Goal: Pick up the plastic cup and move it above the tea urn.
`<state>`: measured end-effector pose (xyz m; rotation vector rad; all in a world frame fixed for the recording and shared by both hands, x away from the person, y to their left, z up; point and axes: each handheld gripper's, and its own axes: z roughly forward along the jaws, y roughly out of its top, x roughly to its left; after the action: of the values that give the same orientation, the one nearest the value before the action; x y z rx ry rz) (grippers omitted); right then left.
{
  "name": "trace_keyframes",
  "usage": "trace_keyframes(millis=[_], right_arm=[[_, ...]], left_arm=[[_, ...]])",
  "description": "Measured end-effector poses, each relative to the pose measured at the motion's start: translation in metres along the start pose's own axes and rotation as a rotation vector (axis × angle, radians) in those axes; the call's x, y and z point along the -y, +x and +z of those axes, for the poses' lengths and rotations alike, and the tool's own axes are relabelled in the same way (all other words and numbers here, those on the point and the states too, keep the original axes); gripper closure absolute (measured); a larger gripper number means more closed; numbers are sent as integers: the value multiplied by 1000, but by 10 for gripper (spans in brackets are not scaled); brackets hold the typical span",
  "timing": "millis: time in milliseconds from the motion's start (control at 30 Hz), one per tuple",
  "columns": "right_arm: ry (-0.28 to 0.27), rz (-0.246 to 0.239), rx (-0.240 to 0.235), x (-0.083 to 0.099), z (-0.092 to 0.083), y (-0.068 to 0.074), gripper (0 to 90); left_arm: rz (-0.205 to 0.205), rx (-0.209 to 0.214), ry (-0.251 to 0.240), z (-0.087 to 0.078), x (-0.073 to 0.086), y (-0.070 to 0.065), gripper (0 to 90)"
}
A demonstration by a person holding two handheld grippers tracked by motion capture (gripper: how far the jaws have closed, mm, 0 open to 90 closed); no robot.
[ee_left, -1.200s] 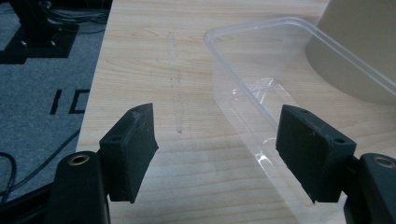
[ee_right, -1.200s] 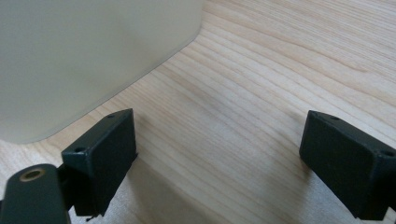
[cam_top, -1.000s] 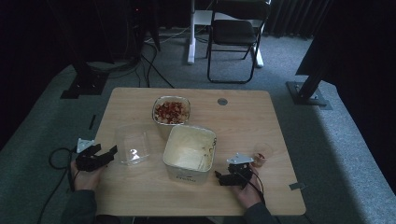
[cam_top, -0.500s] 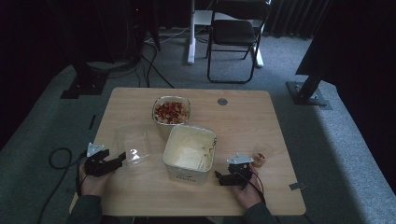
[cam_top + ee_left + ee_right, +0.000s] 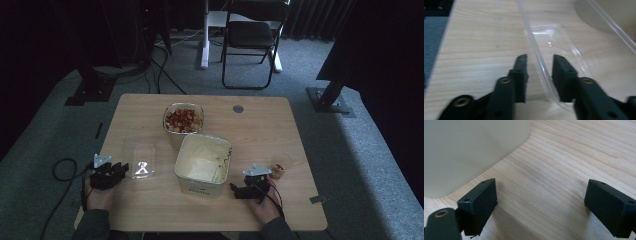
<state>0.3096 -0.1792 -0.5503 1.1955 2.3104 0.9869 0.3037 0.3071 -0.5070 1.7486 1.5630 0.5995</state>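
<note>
A clear plastic lid (image 5: pixel 140 157) lies flat on the wooden table (image 5: pixel 260 135), left of a cream tub (image 5: pixel 197 187). My left gripper (image 5: pixel 119 169) sits at the lid's near left edge. In the left gripper view the lid's thin rim (image 5: pixel 541 67) runs between the two pads of the left gripper (image 5: pixel 539 58). The jaws have just been closing, but a gap still shows beside the rim. My right gripper (image 5: pixel 234 189) rests on the table just right of the tub. In the right gripper view it (image 5: pixel 541 183) stands wide open over bare wood, with the tub wall (image 5: pixel 469 150) at its left.
A glass bowl (image 5: pixel 183 120) of red and pale food stands behind the tub. A small brown item (image 5: pixel 277 171) lies by the right hand. A round grommet (image 5: pixel 238 108) sits near the table's far edge. A folding chair (image 5: pixel 250 35) stands beyond the table.
My left gripper has slid a little toward the lid's edge and its jaws have narrowed around the rim. The right gripper has kept still.
</note>
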Motion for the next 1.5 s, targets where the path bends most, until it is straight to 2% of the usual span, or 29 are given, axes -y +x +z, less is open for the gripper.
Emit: trace_keyframes(millis=[33,100,200,233,267,400,533,567,600,633,700,833,900,1000,1033,1300,1500], right_arm=[[0,0,0,0,0,0,107],[0,0,0,0,0,0,107],[0,-1,-2,0,0,0,107],[0,-4,-4,0,0,0,107],[0,-7,-6,0,0,0,107],[0,-9,-9,0,0,0,107],[1,-9,-11,0,0,1,107],[1,-9,-11,0,0,1,107],[0,-10,-11,0,0,1,107],[0,-9,-11,0,0,1,107],[0,-10,-11,0,0,1,107],[1,-10,-12,0,0,1,107],[0,-10,-12,0,0,1,107],[0,-13,-15,0,0,0,107],[0,-15,-17,1,0,0,107],[1,-20,-23,1,-1,-1,107],[1,-20,-23,1,-1,-1,107]], left_arm=[[-7,-12,-4,1,-2,2,691],[-21,-38,-4,3,-4,6,753],[-38,-43,-6,-1,-3,8,746],[-42,-32,-9,-4,-2,8,696],[-39,-30,-11,-6,-1,7,600],[-71,-17,8,-10,3,7,572],[-76,-4,24,-3,0,11,708],[-64,-14,35,0,-3,12,708],[-51,-31,43,2,-5,14,759],[-45,-24,44,4,-9,18,806],[-38,-23,43,5,-11,21,817],[-45,27,-18,3,-19,33,829],[-36,46,-61,-1,-25,38,838],[-30,59,-91,-6,-32,42,847],[-15,79,-111,-10,-36,42,847],[15,127,-170,-23,-52,42,846],[66,162,-217,-40,-72,29,845]])
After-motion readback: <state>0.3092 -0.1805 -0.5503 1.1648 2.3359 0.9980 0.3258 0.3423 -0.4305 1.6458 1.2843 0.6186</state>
